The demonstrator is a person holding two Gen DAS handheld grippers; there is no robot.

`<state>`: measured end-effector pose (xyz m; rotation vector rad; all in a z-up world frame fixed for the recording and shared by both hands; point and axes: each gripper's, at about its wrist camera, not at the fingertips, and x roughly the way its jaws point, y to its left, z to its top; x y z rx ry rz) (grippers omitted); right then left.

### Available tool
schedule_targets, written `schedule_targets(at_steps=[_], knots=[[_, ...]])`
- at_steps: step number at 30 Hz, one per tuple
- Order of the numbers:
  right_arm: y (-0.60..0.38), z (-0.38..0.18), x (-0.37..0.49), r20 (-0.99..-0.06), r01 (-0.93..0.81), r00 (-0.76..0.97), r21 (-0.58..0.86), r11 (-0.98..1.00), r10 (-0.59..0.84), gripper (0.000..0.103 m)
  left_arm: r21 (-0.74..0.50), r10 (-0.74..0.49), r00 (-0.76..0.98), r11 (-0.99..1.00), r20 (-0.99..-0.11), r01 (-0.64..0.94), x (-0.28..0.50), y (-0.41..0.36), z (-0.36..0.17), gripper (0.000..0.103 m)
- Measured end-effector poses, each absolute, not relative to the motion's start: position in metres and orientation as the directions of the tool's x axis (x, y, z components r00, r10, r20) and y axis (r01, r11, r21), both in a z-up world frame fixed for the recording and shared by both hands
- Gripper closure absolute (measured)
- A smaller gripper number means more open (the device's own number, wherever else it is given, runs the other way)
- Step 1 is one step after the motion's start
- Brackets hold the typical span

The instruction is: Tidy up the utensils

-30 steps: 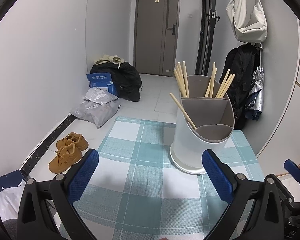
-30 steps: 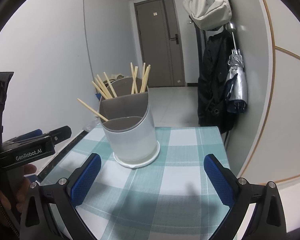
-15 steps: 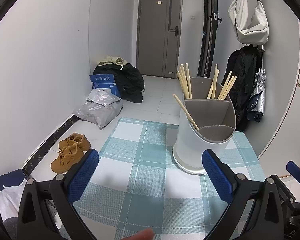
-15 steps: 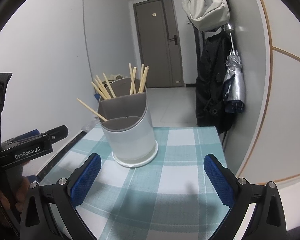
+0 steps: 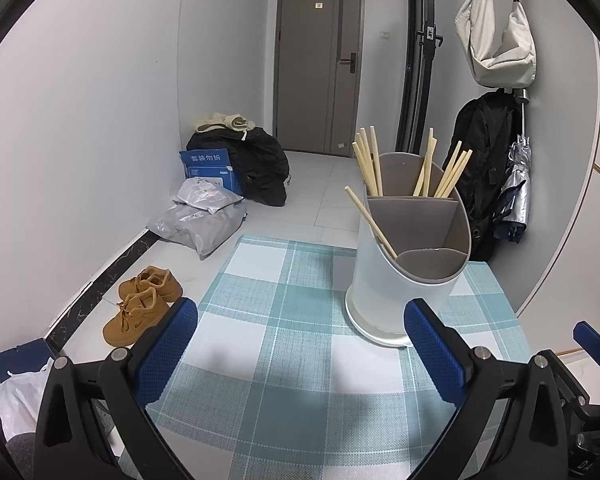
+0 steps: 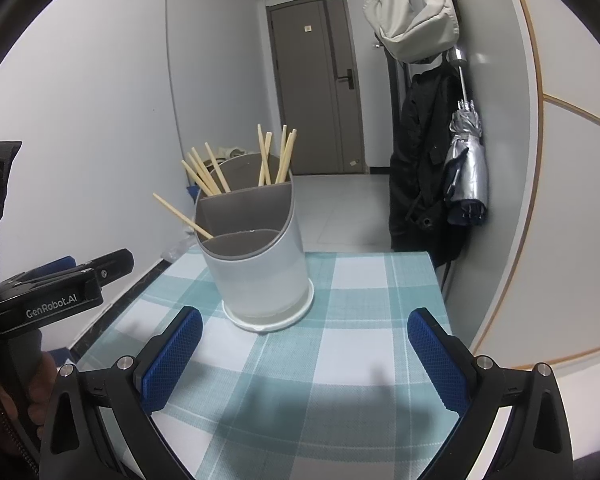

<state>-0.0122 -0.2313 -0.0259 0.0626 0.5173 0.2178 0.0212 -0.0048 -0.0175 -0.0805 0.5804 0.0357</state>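
Chopsticks are stood in the holder at 1 o'clock; both grippers' jaws, left gripper and right gripper, are held wide open, empty, over the counter.

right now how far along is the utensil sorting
Mostly done, it seems: the chopsticks stand in the holder, one leaning out alone. Left gripper and right gripper are open and empty. No loose utensils on the checked cloth.

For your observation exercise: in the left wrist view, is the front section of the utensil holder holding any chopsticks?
No. The front section of the utensil holder is bare inside; the chopsticks stand in sections behind it.
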Motion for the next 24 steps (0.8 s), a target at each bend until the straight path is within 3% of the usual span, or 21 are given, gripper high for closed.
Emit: schedule_targets(at_steps=[24], knots=[[-0.2343,-0.0271,-0.0145,-0.488,-0.186,0.845,0.113,0.976,0.218,0.000,-0.061,-0.005,0.835,0.998,-0.549,-0.034,0.0199,-0.0065,-0.0164,0.002]])
